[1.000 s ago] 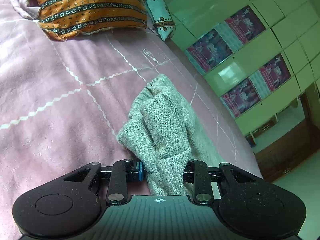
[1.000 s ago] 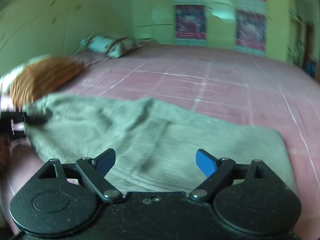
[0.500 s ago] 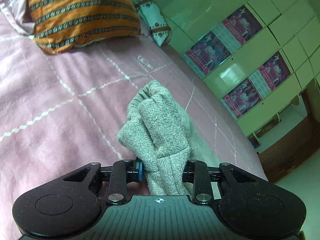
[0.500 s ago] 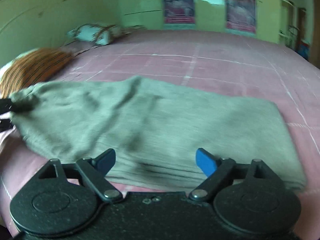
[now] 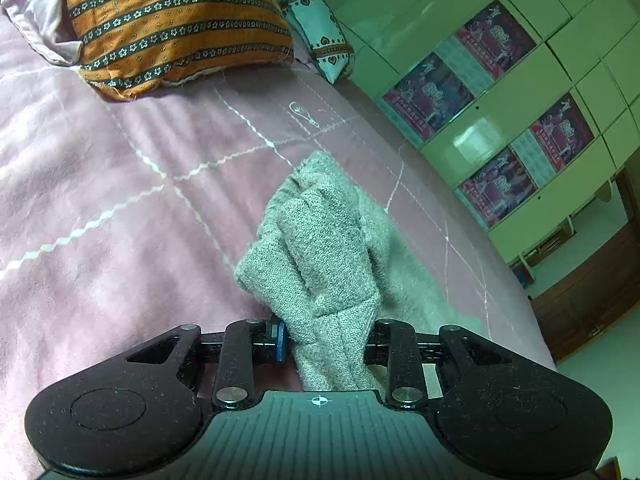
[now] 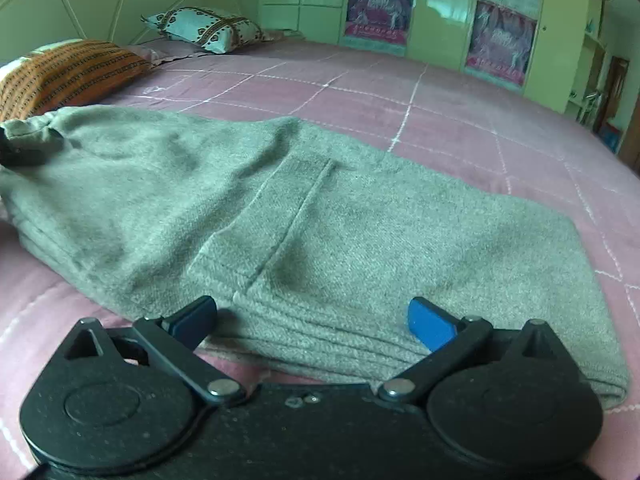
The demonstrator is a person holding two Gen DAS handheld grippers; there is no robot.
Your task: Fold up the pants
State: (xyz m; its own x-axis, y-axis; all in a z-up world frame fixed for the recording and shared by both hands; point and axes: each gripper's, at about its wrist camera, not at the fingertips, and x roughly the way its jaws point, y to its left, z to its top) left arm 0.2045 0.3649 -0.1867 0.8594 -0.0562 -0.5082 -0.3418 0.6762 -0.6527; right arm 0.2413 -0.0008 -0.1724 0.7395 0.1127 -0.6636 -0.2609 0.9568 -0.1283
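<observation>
The grey knit pants (image 6: 304, 216) lie across the pink bedspread (image 6: 440, 120), with stacked layers at the near edge and a back pocket facing up. My left gripper (image 5: 324, 340) is shut on a bunched end of the pants (image 5: 320, 248); it also shows at the far left of the right wrist view (image 6: 16, 152), holding that end just above the bed. My right gripper (image 6: 312, 320) is open, its blue pads on either side of the pants' near edge, not clamping it.
An orange striped pillow (image 5: 172, 20) and a light blue patterned pillow (image 5: 316, 28) lie at the head of the bed. Green cupboards with posters (image 6: 500, 36) stand beyond the bed. The headboard (image 6: 80, 0) is at the far left.
My right gripper has moved closer to the pants' near edge, and its view has steadied. My left gripper still holds the bunched end and has shifted slightly.
</observation>
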